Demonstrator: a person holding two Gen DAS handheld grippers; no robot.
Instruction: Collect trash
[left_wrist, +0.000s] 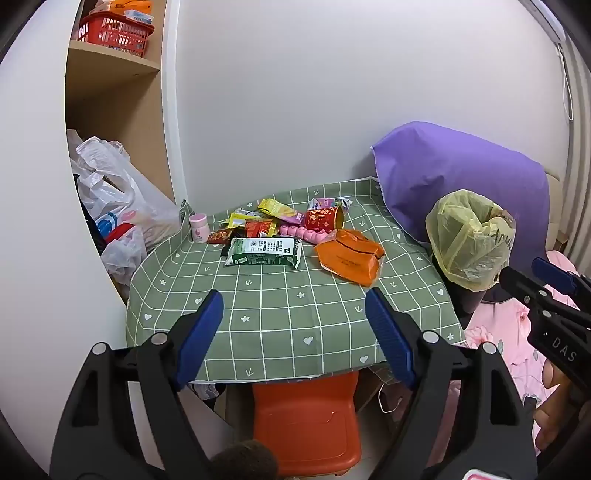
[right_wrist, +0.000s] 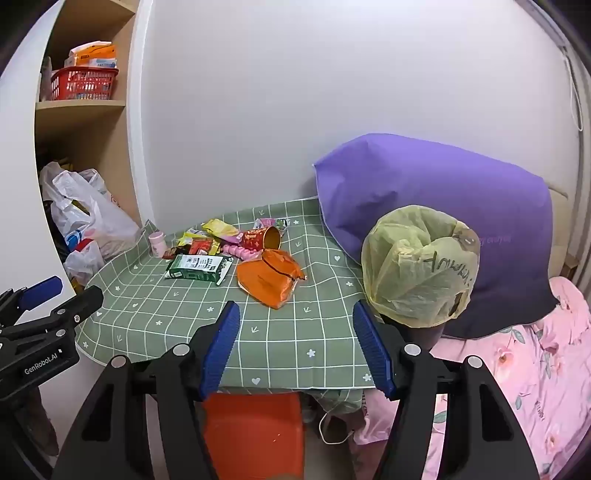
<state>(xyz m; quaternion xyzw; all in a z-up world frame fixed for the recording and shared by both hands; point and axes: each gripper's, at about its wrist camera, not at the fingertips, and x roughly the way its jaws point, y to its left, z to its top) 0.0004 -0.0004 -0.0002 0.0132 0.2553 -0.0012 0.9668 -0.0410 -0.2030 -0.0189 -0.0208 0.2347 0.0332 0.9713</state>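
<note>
Claws first, nearest to me: my left gripper (left_wrist: 293, 310) has its blue pads spread wide with nothing between them, hanging over the near edge of the table (left_wrist: 280, 332), apart from the green checked cloth. My right gripper (right_wrist: 295, 325) is likewise spread wide and empty, above the same near edge.

Under the table edge: an orange plastic stool (left_wrist: 306, 421).

Right of the table, near: a bin lined with a yellow plastic bag (right_wrist: 417, 273), the bag bunched over its mouth; I cannot tell what is inside. Behind it, a purple pillow (right_wrist: 443, 199) on pink floral bedding (right_wrist: 524, 369).

Trash, mid-table to far side, all lying loose on the cloth:
- orange soft tissue pack (left_wrist: 349, 260), nearest item, towards the bin side;
- green and white carton (left_wrist: 264, 253), flattened, on its side, left of the orange pack;
- pink ridged item (left_wrist: 301, 233) just behind those two;
- red paper cup (left_wrist: 324, 218) tipped over, mouth facing the bin side;
- heap of small yellow and red snack wrappers (left_wrist: 258, 221) touching one another;
- small pink jar (left_wrist: 199, 228), upright, at the far-left corner.

Far left: alcove shelves, with white plastic bags (left_wrist: 110, 206) stuffed below and a red basket (left_wrist: 114, 33) holding packets above.
</note>
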